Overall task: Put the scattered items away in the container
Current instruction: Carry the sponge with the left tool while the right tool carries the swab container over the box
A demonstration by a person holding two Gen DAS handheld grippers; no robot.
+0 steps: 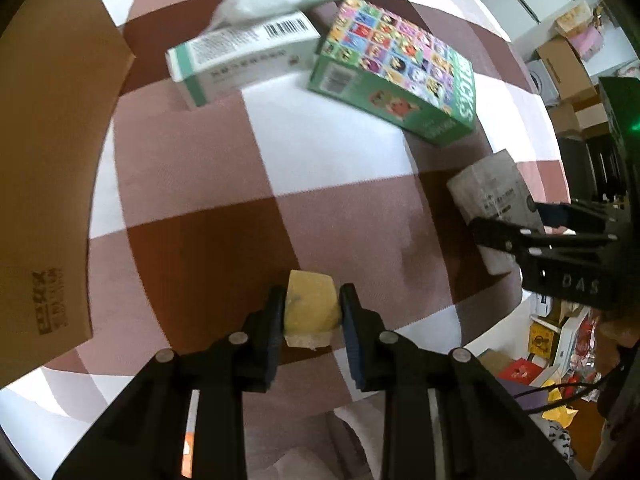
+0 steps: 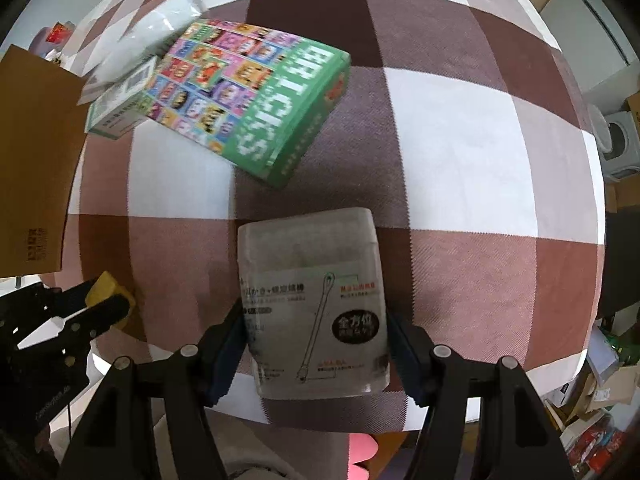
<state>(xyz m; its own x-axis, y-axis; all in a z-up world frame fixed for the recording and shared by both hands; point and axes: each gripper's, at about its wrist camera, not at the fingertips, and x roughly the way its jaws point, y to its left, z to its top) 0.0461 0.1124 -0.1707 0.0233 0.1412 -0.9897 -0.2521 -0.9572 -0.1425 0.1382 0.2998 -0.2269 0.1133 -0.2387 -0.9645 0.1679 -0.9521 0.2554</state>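
Pads of our left gripper pinch the yellow sponge block; our right gripper clasps the cotton-swab box.

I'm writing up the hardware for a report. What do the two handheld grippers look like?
Both are matte black plastic. The left gripper and right gripper each have angular linkage arms joined by round silver pins, ending in flat dark-blue pads. From the left camera, the right gripper's body shows embossed letters "DAS" and a thin black cable below.

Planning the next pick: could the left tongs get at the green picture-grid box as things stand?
Probably not right now: the left tongs are shut on a yellow block. The green box lies uncovered on the checked cloth, open from above.
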